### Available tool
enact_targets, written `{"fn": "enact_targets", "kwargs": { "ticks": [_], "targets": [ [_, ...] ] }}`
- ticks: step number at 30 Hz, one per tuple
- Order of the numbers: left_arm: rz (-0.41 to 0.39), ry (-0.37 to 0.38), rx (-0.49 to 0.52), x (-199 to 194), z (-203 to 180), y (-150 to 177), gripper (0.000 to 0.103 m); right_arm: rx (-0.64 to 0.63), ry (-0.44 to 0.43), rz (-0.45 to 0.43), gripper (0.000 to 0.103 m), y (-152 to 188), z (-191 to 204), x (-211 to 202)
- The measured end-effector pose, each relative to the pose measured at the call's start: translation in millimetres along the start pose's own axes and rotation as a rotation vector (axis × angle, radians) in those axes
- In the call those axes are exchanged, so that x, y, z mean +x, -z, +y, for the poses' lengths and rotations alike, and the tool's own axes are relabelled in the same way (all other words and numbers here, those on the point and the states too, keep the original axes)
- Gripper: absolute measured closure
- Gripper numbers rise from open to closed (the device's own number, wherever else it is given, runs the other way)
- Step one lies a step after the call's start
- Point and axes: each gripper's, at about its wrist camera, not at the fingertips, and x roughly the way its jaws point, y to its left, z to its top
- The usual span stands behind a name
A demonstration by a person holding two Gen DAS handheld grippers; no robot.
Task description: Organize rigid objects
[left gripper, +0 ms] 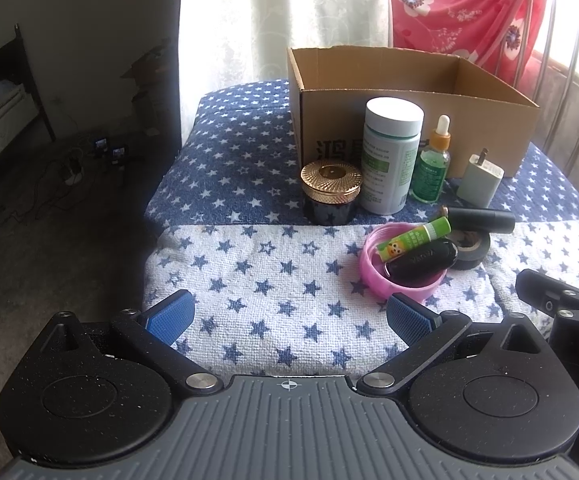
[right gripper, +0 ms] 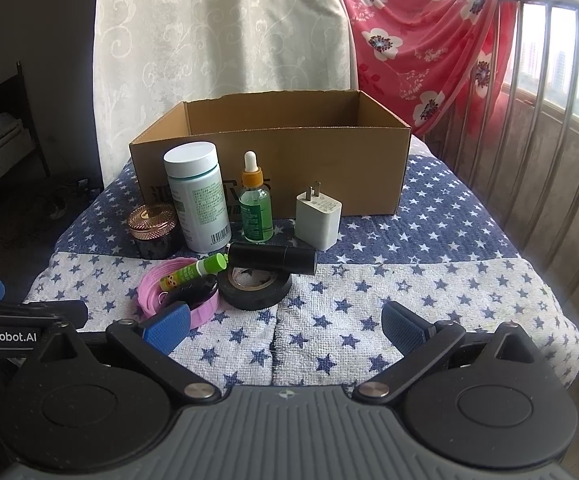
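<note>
Star-print cloth (right gripper: pixel 429 280) covers the surface, navy w/ white stars at the back, white w/ blue stars up front. Open cardboard box (right gripper: pixel 329 168) sits on the navy part. In front of it, l to r: gold-lid black jar (right gripper: pixel 154 232), white-cap pill bottle (right gripper: pixel 199 196), green dropper bottle (right gripper: pixel 255 204), white charger plug (right gripper: pixel 317 220). Nearer, on the white part: pink bowl (right gripper: pixel 151 294) and black tape roll (right gripper: pixel 255 286), just beside each other.
</note>
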Motion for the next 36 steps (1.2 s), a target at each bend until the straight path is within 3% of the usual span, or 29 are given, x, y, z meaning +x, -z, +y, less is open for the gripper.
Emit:
{"fn": "enact_targets", "kwargs": {
  "ticks": [20,25,32,36],
  "targets": [
    [-0.004,0.011,-0.001,2,-1,-3,0.000,0.011,0.000,-0.001,0.000,0,-4,4],
    [-0.044,0.071,0.023,7,-5,-7,0.000,0.064,-0.015,-0.024,0.000,0,-19,8],
    [-0.122,0.213,0.120,15,-24,-20,0.000,0.241,-0.126,-0.119,0.000,-1,-59,13],
    [-0.127,0.302,0.171,29,-40,-32,0.010,0.399,-0.230,-0.148,0.002,-2,-86,25]
  ]
}}
